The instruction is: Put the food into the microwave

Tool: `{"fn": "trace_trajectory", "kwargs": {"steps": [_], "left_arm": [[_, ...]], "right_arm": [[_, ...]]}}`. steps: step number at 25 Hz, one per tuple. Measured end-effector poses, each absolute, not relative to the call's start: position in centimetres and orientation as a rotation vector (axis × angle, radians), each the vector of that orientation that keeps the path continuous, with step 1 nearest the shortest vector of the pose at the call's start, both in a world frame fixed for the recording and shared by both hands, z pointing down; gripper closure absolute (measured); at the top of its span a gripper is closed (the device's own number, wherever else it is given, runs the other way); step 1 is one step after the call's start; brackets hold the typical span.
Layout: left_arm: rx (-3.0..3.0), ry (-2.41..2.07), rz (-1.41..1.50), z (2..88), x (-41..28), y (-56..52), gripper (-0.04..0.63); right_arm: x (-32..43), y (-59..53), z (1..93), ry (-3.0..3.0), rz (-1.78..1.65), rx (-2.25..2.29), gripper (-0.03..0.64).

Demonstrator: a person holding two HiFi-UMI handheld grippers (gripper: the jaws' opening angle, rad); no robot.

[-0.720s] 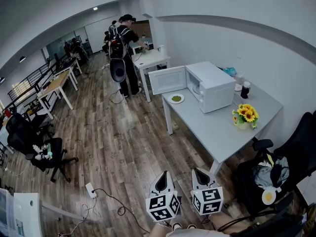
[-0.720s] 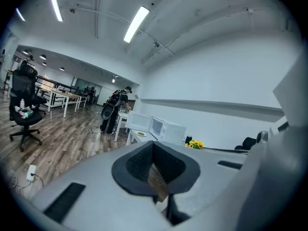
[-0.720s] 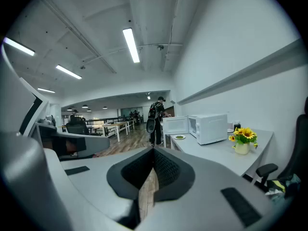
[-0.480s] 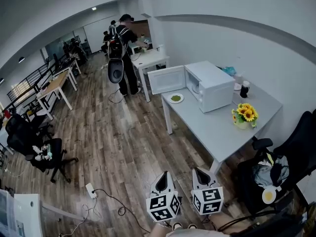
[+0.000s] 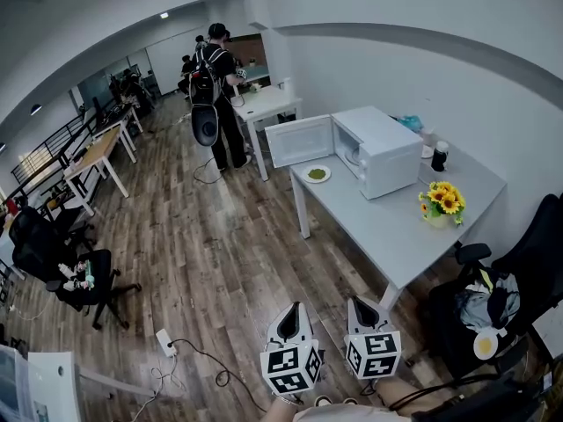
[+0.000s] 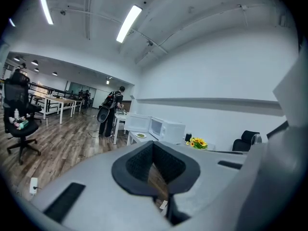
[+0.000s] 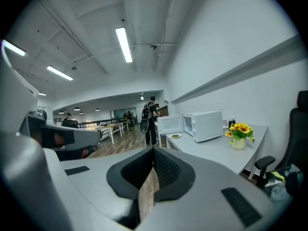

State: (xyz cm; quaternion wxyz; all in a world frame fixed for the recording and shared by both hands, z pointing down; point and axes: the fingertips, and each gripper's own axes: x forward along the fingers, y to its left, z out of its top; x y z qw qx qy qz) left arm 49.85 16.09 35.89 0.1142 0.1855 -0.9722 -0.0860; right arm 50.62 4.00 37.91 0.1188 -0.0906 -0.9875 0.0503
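Head view: the food plate (image 5: 317, 174) lies far ahead on the counter (image 5: 387, 231), equally distant from your left claw (image 5: 288, 311) and right claw (image 5: 360, 306), both closed and empty.

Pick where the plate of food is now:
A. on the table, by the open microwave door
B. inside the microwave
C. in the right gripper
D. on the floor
A: the plate lies on the table just below the open door of the microwave, not inside it.
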Motion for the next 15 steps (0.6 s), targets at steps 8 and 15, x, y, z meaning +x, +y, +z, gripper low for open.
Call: {"fn": "trace_trajectory", "kwargs": {"steps": [8, 15], "left_arm": [[0.514, -2.838, -0.270, 36.8, 47.3, 18.6, 0.598], [0.488, -2.828, -0.295, 37.3, 45.2, 19.8, 0.598]], "right_arm": [[48.2, 5.4, 38.7, -2.872, 0.120, -0.248, 0.600], [46.5, 5.6, 39.9, -2.832, 0.127, -0.235, 0.601]]}}
